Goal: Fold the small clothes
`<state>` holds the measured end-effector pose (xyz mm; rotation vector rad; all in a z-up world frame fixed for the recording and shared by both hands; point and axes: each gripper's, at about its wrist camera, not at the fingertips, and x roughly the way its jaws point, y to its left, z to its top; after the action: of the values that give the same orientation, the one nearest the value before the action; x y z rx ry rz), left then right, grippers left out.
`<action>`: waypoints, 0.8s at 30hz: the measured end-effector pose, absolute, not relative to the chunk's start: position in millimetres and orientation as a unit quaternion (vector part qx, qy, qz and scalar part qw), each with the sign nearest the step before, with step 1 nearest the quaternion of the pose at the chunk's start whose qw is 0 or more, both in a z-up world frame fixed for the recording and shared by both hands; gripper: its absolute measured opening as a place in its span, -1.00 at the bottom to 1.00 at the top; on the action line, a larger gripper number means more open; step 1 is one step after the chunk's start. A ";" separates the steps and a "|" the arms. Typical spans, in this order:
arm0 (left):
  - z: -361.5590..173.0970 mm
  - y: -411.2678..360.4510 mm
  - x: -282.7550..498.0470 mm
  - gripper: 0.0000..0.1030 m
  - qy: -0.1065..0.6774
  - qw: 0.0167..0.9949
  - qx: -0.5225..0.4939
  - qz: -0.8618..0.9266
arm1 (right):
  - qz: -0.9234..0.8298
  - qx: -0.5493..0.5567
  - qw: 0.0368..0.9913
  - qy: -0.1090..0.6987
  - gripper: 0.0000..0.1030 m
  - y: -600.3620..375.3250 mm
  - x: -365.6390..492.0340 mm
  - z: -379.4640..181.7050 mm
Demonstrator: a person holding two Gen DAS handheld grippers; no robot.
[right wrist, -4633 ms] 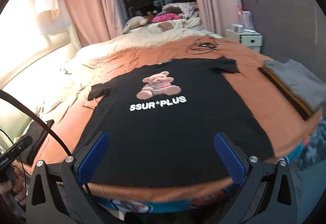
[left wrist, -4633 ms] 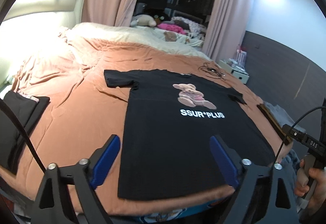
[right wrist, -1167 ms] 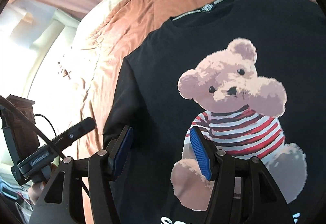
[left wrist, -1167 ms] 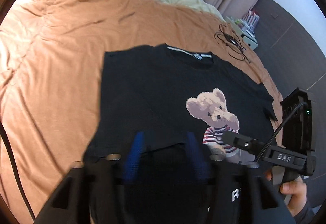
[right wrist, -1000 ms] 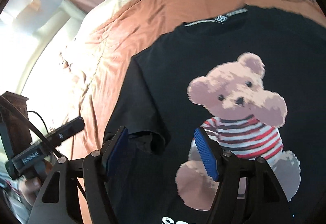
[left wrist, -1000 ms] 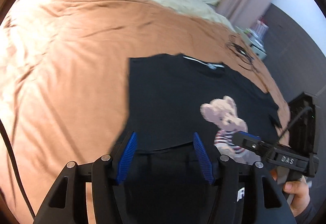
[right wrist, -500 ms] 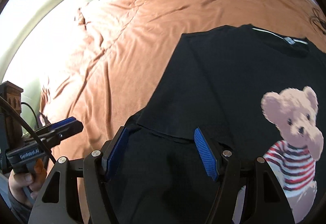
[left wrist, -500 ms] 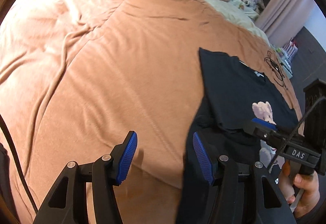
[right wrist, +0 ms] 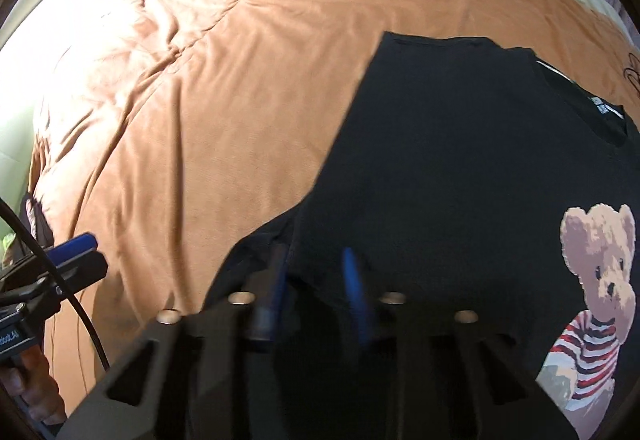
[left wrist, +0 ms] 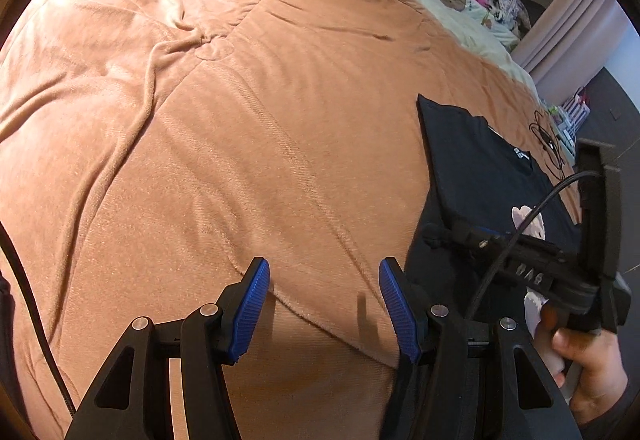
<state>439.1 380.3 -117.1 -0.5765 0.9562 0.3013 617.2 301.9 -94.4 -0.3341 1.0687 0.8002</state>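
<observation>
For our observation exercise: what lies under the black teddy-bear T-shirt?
The black teddy-bear T-shirt lies on a rust-orange plush blanket, bare all around it. Whatever else is beneath the shirt is covered.

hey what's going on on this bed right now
A person is folding a black teddy-bear T-shirt laid on a brown blanket. One sleeve side is already folded in over the body. The right hand-held gripper has just been closing over the shirt's edge at that fold. The left hand-held gripper is open above bare blanket beside the shirt, holding nothing.
</observation>
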 end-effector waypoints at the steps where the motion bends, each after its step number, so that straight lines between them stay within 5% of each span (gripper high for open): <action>1: -117.1 380.1 439.6 0.15 0.452 0.837 -0.272 0.142 | 0.372 -0.149 0.773 0.492 -0.97 300.6 618.3 -92.1; 24: -131.6 328.8 515.8 0.15 0.480 0.840 -0.228 0.108 | 0.272 -0.096 0.846 0.448 -0.97 166.7 698.0 -35.6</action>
<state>515.8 328.8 -131.6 -0.4828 1.0156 0.2289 698.0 166.7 -35.6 -0.2031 0.9439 0.5745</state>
